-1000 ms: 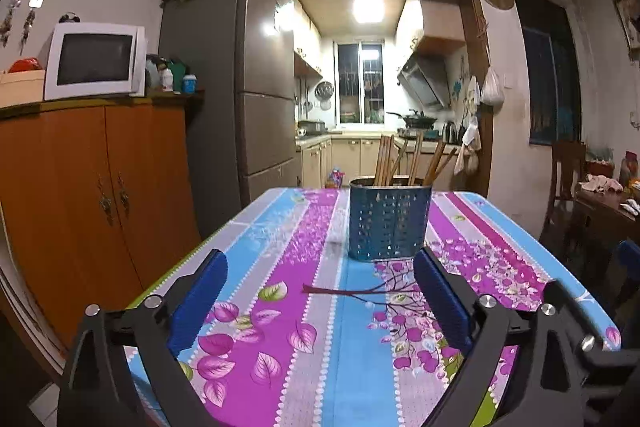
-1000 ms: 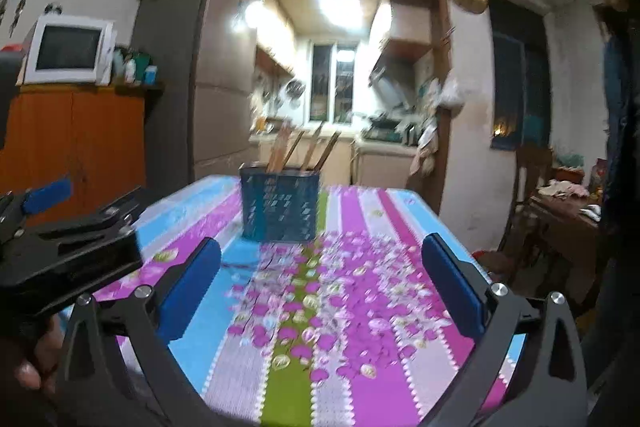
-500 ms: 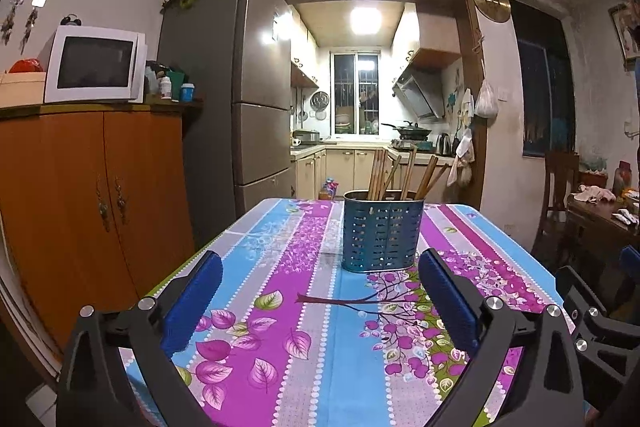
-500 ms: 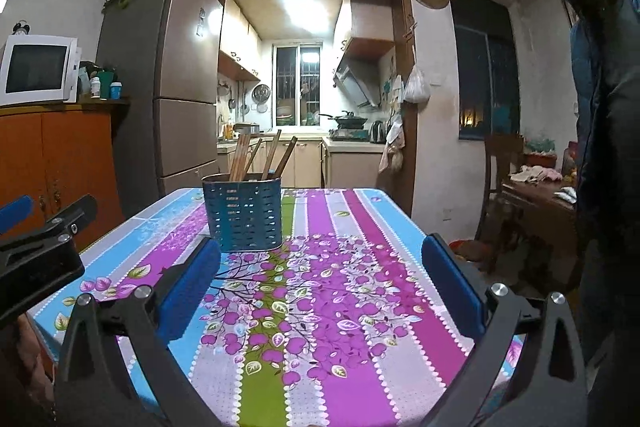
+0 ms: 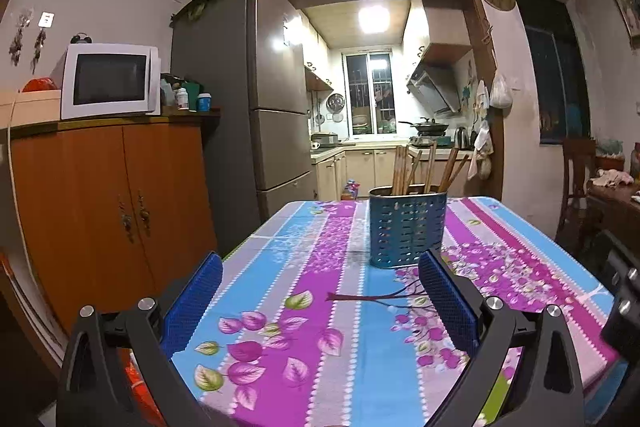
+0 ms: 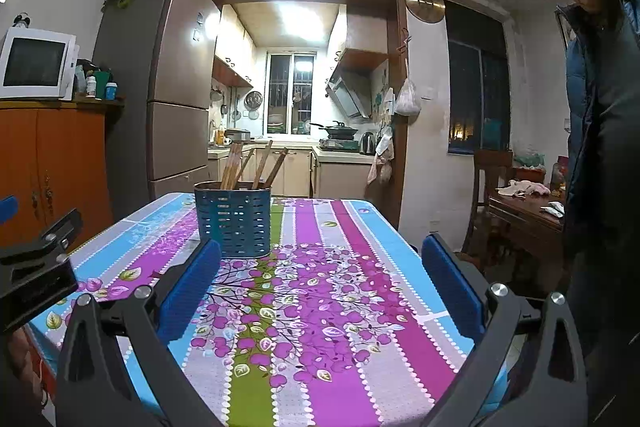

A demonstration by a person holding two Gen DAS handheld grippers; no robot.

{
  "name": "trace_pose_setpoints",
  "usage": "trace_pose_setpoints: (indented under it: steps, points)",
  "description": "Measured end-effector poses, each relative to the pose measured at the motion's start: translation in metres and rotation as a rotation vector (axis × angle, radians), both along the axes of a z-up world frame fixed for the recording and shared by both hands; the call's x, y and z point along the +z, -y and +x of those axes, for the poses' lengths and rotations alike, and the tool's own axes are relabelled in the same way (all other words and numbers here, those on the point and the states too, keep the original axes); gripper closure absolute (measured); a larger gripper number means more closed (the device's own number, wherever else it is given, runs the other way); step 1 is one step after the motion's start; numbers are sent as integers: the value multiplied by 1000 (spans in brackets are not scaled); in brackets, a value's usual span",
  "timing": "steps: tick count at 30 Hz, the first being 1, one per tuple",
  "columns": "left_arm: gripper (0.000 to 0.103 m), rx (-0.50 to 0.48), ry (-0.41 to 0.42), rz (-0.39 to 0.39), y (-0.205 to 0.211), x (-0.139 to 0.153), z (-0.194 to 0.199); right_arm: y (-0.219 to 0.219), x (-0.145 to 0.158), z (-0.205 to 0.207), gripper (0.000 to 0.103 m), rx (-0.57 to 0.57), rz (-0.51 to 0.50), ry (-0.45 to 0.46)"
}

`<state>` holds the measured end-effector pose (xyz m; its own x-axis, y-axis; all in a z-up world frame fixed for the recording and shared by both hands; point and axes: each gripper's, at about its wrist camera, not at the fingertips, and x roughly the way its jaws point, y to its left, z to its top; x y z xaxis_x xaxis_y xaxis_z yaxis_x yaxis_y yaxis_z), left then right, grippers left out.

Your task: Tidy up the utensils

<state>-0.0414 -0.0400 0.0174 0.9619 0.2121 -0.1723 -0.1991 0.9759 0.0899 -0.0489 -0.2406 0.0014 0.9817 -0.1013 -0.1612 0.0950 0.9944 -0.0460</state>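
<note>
A blue perforated utensil holder point(image 5: 407, 231) stands upright on the flowered tablecloth point(image 5: 304, 307), with several wooden chopsticks point(image 5: 416, 169) standing in it. It also shows in the right wrist view point(image 6: 233, 223) with the chopsticks point(image 6: 248, 167). My left gripper point(image 5: 320, 277) is open and empty, held near the table's front edge, short of the holder. My right gripper point(image 6: 320, 267) is open and empty, to the right of the holder and nearer than it. The left gripper's body point(image 6: 36, 267) shows at the left of the right wrist view.
An orange cabinet point(image 5: 112, 211) with a microwave point(image 5: 108, 81) stands left of the table. A fridge point(image 5: 248, 123) is behind it, the kitchen beyond. A person point(image 6: 600, 147) stands at the right. A wooden side table point(image 6: 528, 211) and chair stand behind.
Both grippers have pulled back and levelled out; the holder looks farther away and the views have steadied. Both stay open and empty.
</note>
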Motion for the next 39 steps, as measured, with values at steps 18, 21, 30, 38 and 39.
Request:
trace_pose_setpoints:
  steps: [18,21,30,38,39]
  points:
    - [5,-14,-42,14,-7,-7,3,1,4,9,6,2,-3,-65]
    - [5,-20,-48,10,-7,-8,4,1,5,9,6,2,-6,-61]
    - [5,-56,-94,-60,-17,-8,10,3,2,9,6,0,-12,-69]
    - [5,-64,-89,-53,-14,-9,9,1,1,9,6,10,-16,-75]
    - [5,-64,-89,-52,-14,-9,9,1,1,9,6,9,-15,-75]
